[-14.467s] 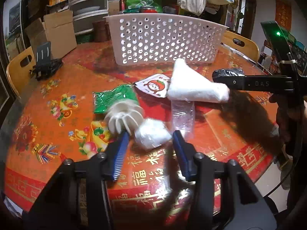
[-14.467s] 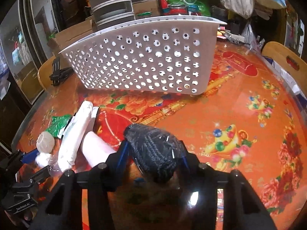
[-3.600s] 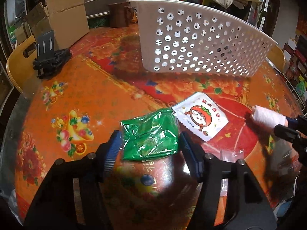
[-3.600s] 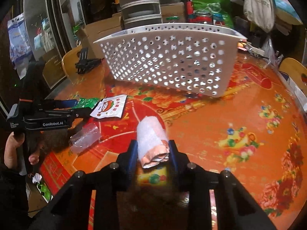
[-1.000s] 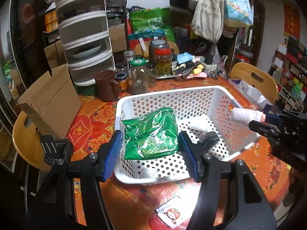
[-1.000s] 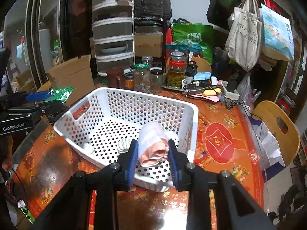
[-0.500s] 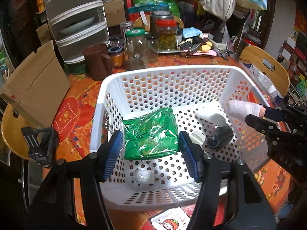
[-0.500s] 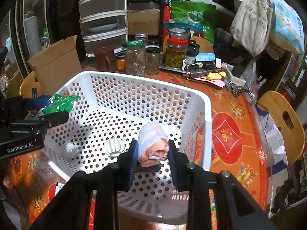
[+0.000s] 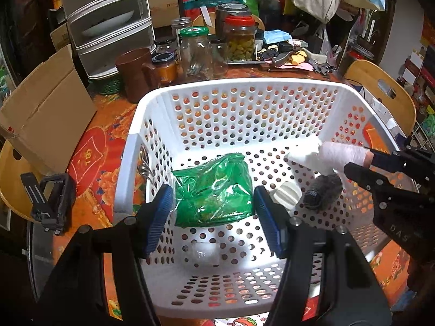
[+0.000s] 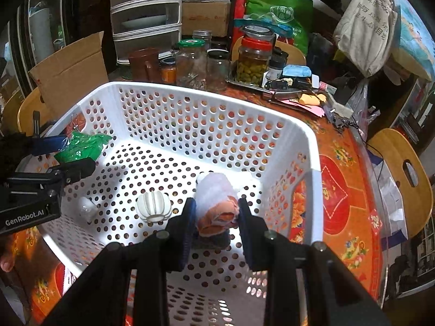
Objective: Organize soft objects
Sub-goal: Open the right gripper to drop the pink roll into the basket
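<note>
Left wrist view: my left tool (image 9: 213, 207) hangs over the white perforated basket (image 9: 272, 87), its blue pads (image 9: 160, 212) on either side of a crinkled green plastic bag (image 9: 214, 190). The jaws have just been easing apart with the bag between them (I cannot tell for sure whether both pads are pressing on it, though the bag sits up off the basket floor). Below it, on the floor of the basket, I see a small clear-wrapped white lump (image 9: 202, 252), a ribbed white ball (image 9: 285, 194), a dark knitted piece (image 9: 323, 191) and a white folded packet (image 9: 304, 156) near the far wall.

In the right wrist view my right tool (image 10: 216, 212) is clamped on a rolled cloth (image 10: 216, 206), white outside with orange-pink layers at the end, held inside the basket near its right wall (image 10: 312, 190). The dark knitted piece lies directly under it.

The basket stands on a table (image 10: 342, 190) covered in red and orange patterned cloth, with glass jars (image 10: 254, 57) and a cardboard box (image 10: 70, 73) behind it.
</note>
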Demonstrator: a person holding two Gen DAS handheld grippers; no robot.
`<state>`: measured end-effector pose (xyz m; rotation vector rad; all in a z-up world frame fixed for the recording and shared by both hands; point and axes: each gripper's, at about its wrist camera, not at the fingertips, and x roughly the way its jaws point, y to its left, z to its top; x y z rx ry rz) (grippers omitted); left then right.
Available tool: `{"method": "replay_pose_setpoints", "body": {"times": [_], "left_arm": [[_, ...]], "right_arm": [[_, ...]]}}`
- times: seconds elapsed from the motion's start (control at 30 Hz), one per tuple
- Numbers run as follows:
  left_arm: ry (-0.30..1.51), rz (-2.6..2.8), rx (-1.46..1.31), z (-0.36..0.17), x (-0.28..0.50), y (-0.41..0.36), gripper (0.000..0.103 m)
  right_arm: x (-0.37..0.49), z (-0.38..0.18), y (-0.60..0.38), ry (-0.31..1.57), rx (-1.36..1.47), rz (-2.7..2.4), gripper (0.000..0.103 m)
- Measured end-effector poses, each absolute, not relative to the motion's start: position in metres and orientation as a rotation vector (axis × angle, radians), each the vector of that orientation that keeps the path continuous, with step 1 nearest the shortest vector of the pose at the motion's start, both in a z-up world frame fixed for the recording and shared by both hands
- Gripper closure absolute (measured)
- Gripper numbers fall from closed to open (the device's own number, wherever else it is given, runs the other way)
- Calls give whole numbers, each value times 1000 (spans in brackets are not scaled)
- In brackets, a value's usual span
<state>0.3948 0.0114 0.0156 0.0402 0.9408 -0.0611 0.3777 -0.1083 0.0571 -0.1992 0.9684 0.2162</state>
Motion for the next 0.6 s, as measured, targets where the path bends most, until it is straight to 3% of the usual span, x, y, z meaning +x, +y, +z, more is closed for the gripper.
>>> {"method": "replay_pose_setpoints", "body": {"times": [0.07, 0.13, 0.2, 0.3, 0.57, 0.6], "left_arm": [[928, -59, 31, 17, 394, 13, 39], [911, -65, 19, 21, 391, 15, 29], [886, -73, 5, 29, 385, 18, 22], [851, -68, -2, 42, 376, 22, 9], [788, -28, 40, 70, 324, 45, 1], [789, -18, 39, 72, 317, 49, 1]], "right_arm": [[376, 60, -110, 953, -186, 219, 73], [372, 66, -112, 932, -166, 224, 65], [366, 73, -114, 905, -162, 223, 39], [358, 88, -120, 865, -146, 231, 28], [321, 112, -139, 821, -107, 258, 0], [316, 113, -141, 818, -105, 256, 0]]}}
